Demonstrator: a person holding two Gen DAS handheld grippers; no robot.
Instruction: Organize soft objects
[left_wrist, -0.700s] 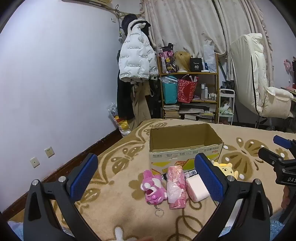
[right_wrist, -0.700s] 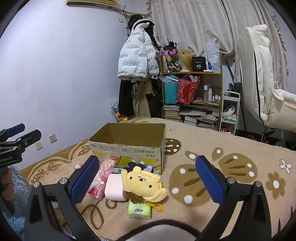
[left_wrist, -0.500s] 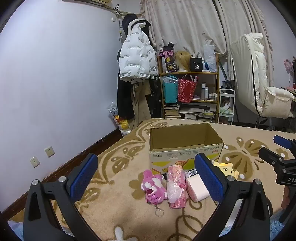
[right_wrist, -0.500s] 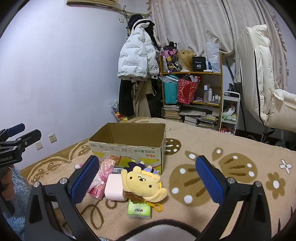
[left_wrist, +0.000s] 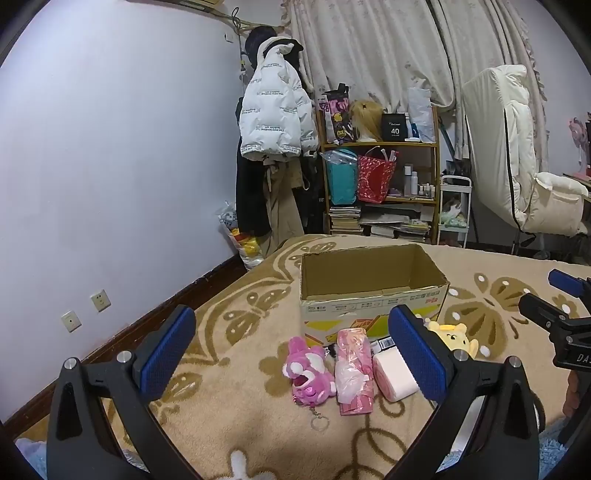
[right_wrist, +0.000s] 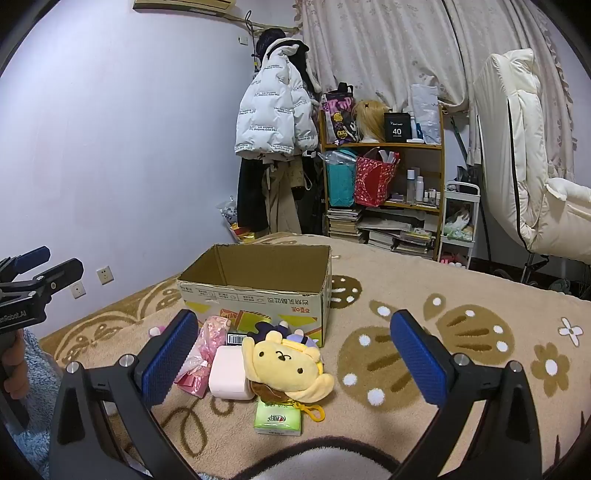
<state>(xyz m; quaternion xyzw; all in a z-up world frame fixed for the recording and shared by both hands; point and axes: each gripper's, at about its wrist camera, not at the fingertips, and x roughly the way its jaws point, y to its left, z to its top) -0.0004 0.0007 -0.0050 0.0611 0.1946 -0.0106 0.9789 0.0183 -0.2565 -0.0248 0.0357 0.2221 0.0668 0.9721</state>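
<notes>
Pink and yellow soft things lie in a row on the beige patterned blanket (left_wrist: 236, 354), just before the open brown cardboard box (left_wrist: 369, 288): a pink plush bear with keyring (left_wrist: 308, 373), a pink crinkly plastic packet (left_wrist: 354, 369), a pale pink soft block (left_wrist: 393, 373), a yellow plush dog (right_wrist: 284, 363) and a green tissue pack (right_wrist: 277, 419). The left gripper (left_wrist: 291, 350) and right gripper (right_wrist: 293, 350) both hover spread wide, grasping nothing.
</notes>
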